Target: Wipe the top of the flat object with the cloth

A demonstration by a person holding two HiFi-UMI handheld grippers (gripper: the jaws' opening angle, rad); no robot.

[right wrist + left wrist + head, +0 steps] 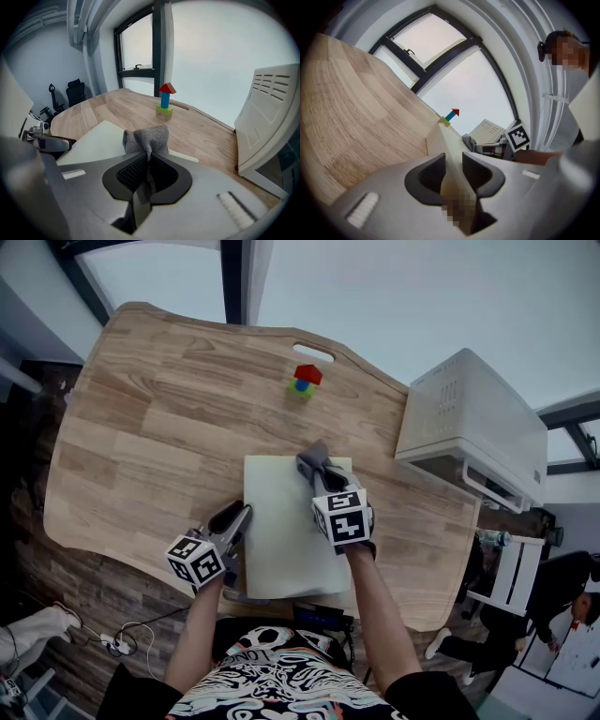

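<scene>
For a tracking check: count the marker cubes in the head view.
2. One black-and-white marker cube rides the left gripper at the pale flat board's left edge; the other rides the right gripper above the board. None looks hidden.

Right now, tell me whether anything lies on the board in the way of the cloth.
Nothing visible does. The cloth, pinched in the right gripper, is at the board's far end, and its top is bare. The toy blocks stand beyond it on the table; the left gripper holds only its left edge.
</scene>
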